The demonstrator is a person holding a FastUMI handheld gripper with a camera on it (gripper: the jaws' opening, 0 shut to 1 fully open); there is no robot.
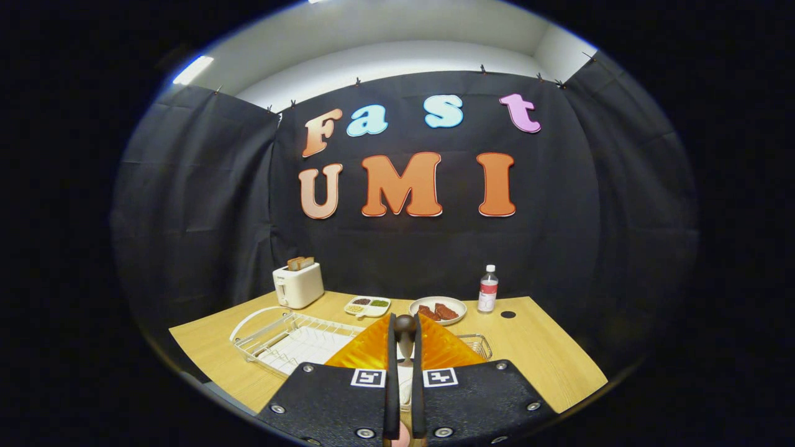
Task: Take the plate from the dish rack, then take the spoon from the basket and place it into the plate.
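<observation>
Black cloth is hanging all round the booth, with a wooden bench sitting in front of it. Hand-held gripper is pointing out over the bench with its fingers pulled close together, and they're pinching the spoon between them, so the grip is closed on it; the spoon's dark rounded end is sticking up just past the fingertips and its pale stem is running down between the fingers. Right behind the spoon, the orange plate is lying on the bench just ahead of the fingers, spreading out to both sides of them. Left of the plate, the white wire rack is sitting empty, touching or nearly touching the plate's edge, can't quite tell. On the other side, a bit of the wire basket is peeking out from behind the plate. Further back, a toaster with toast poking out of its slots is standing at the far left corner, then a small divided dish with bits of food, then a white bowl holding something reddish brown, and a bottle is standing upright near the wall on the right.
</observation>
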